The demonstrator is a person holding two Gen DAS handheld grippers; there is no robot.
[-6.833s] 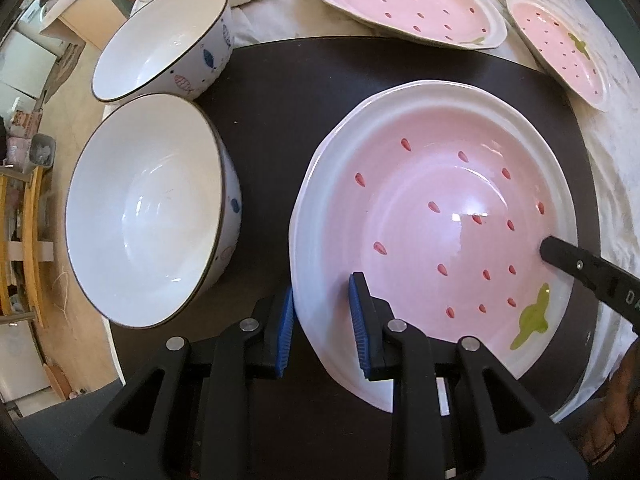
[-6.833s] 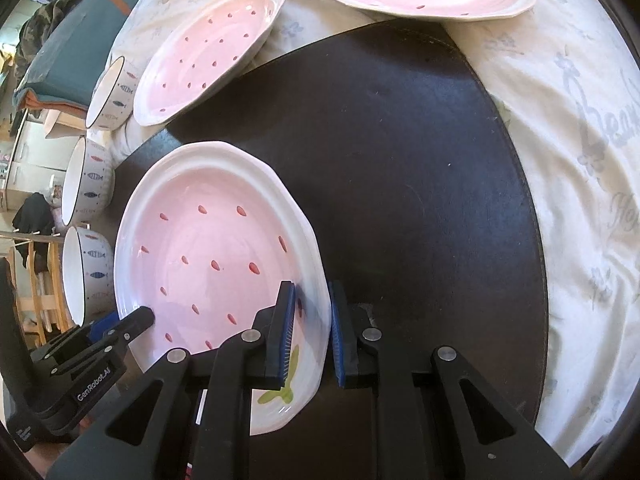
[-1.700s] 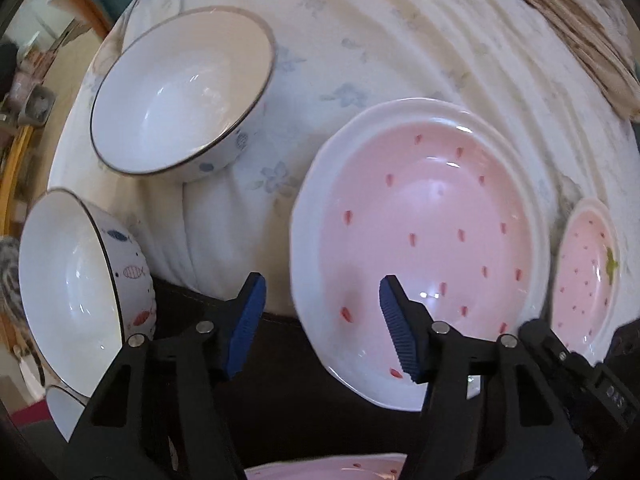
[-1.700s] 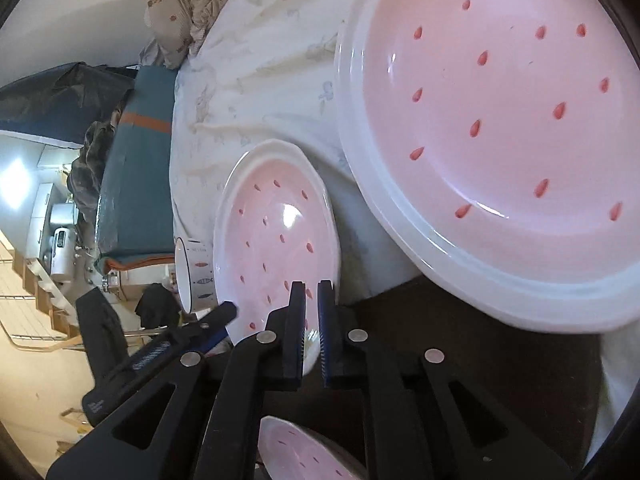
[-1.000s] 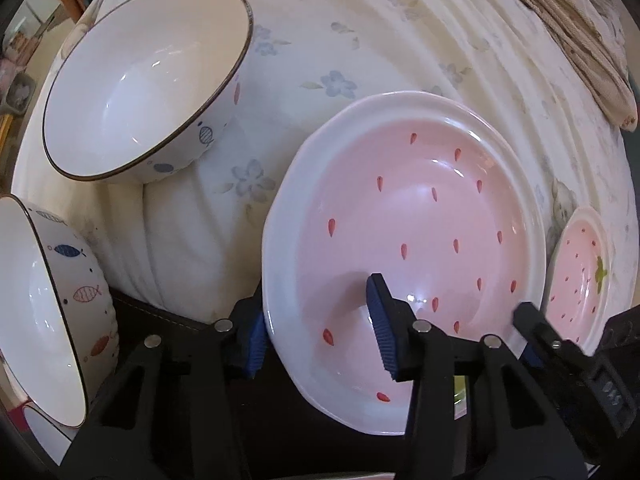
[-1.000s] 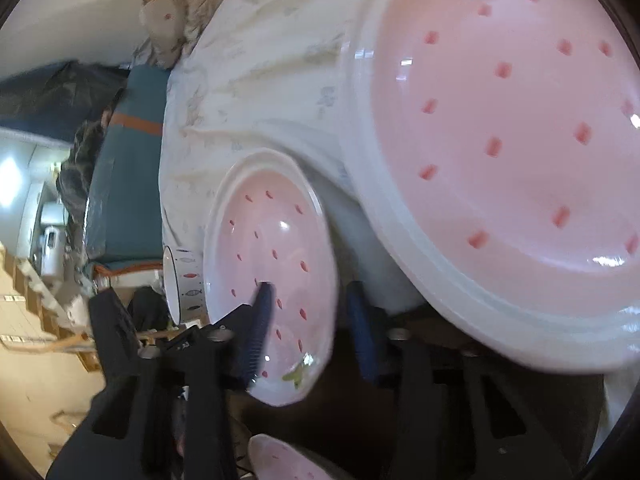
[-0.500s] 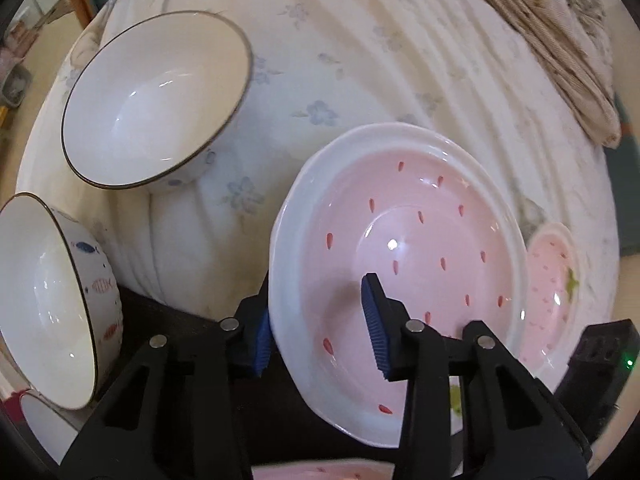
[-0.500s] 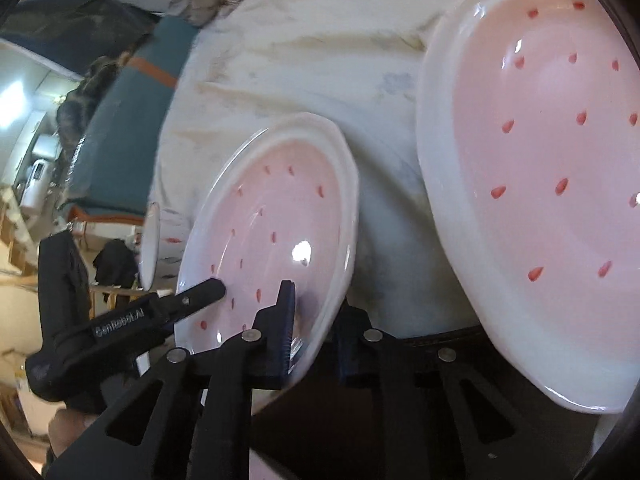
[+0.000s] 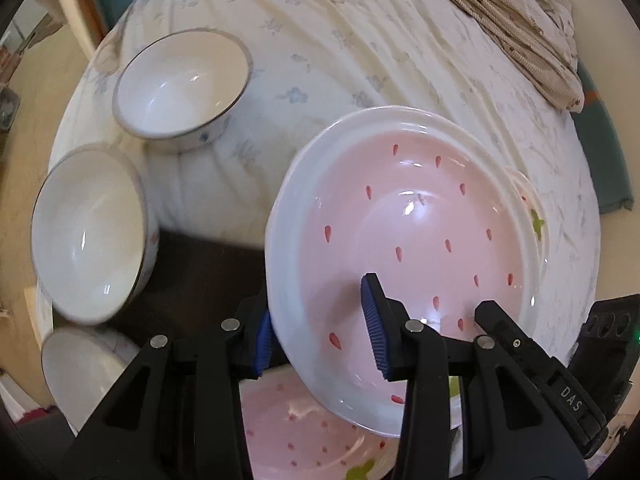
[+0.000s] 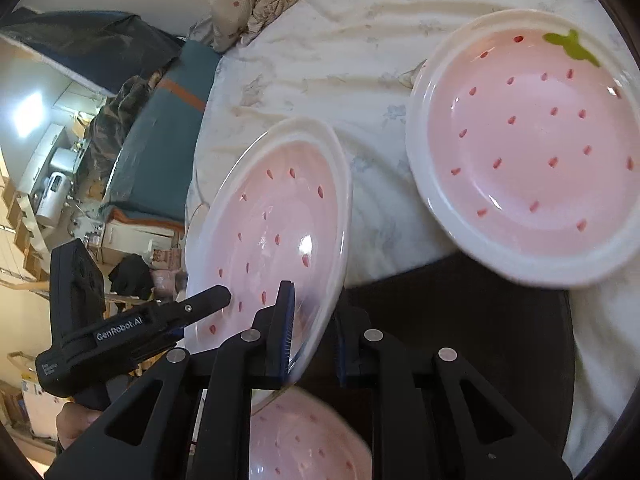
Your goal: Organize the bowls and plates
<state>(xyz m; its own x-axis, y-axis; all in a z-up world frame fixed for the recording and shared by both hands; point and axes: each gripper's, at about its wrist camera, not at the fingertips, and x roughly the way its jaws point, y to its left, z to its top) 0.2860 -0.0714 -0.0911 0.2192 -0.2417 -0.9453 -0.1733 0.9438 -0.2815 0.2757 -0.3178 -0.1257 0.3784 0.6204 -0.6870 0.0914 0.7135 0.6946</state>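
Pink strawberry plate (image 9: 420, 236) is up off the surface, tilted, held by both tools at once — left gripper (image 9: 322, 332) clamped on its near-left rim, one blue pad under the rim, the other on the pink inside; right gripper (image 10: 312, 330) clamped on the opposite rim, seen in the right wrist view with the plate's edge pinched between the pads. Directly below it, a second pink plate (image 9: 304, 432) lies on the dark round mat (image 9: 200, 264). A third pink plate (image 10: 528, 152) rests flat on the floral white cloth (image 9: 340, 48), partly over the mat edge. Three white bowls sit to the left: far bowl (image 9: 182, 84) on the cloth, middle bowl (image 9: 88, 232), near bowl (image 9: 80, 364) — last two blurred. Beige fabric (image 9: 516, 32) bunched at the far corner.
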